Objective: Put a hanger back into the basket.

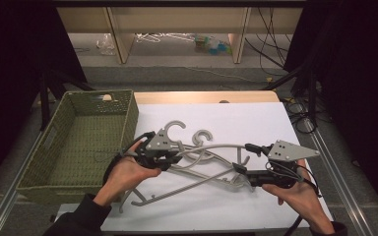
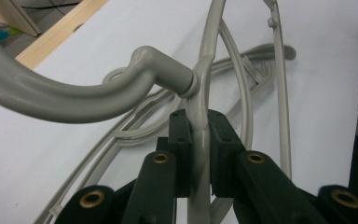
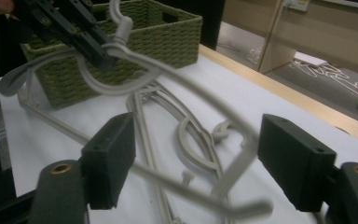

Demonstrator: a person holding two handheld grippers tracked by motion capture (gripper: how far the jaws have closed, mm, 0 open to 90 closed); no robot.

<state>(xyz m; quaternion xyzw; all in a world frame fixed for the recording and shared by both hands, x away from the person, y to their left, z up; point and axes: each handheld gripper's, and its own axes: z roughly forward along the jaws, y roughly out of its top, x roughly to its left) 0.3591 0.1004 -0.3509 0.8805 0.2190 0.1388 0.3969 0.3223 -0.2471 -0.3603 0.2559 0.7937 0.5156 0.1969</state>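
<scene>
Two grey hangers (image 1: 211,162), one woven basket (image 1: 78,142), two hand-held grippers.

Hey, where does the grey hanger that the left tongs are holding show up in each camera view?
High view: the held hanger arcs across the middle, from the left tongs towards the right tongs.
Left gripper view: its bar is clamped bottom centre, hook curving left.
Right gripper view: it runs blurred from upper left down to the open jaws.
Shared landmark: the white mat.

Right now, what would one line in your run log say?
left claw: shut on top hanger near hook | right claw: open, hanger's end between jaws | basket: left of pile
</scene>
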